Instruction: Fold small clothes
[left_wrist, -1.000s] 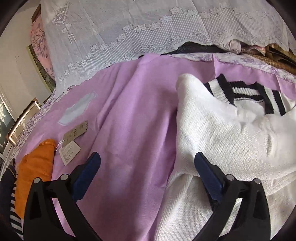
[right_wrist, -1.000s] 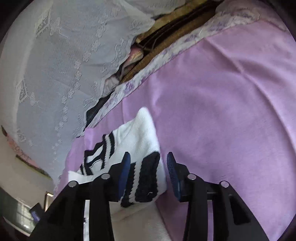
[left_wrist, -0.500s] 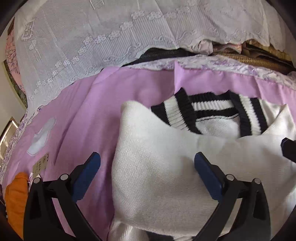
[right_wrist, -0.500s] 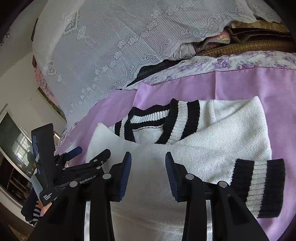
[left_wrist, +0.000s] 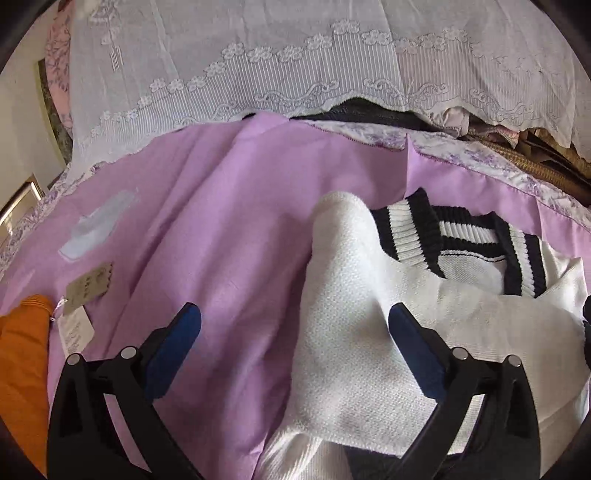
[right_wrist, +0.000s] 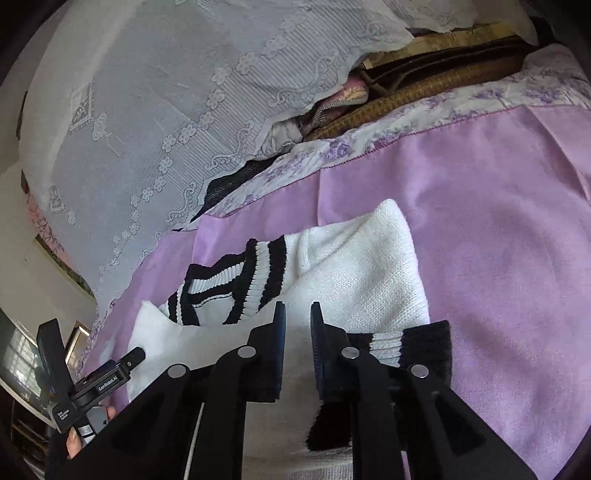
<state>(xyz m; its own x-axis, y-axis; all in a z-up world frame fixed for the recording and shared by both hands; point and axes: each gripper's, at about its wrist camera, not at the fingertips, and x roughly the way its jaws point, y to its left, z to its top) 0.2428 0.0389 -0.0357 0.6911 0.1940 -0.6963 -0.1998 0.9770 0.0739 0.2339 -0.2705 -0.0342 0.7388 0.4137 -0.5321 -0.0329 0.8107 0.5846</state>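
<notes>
A white knit sweater (left_wrist: 369, 332) with a black-and-white striped collar (left_wrist: 417, 236) lies on the purple sheet (left_wrist: 229, 240), one sleeve folded across its body. My left gripper (left_wrist: 293, 323) is open above the sweater's left edge, holding nothing. In the right wrist view the sweater (right_wrist: 362, 273) lies ahead, and its black-and-white cuff (right_wrist: 410, 343) rests on it just right of my right gripper (right_wrist: 297, 314). That gripper's jaws are closing to a narrow gap with no cloth pinched between them. A hand (right_wrist: 74, 446) holds the left gripper's handle at the lower left.
An orange garment (left_wrist: 22, 369) and paper tags (left_wrist: 88, 288) lie at the sheet's left. A white lace cloth (left_wrist: 295, 74) hangs along the back. Woven mats and folded fabrics (right_wrist: 424, 85) are stacked behind the floral border (right_wrist: 406, 133).
The right gripper had the cuff between its jaws, let it down on the sweater, and has narrowed its jaws. The left view swung right over the sweater, then back left.
</notes>
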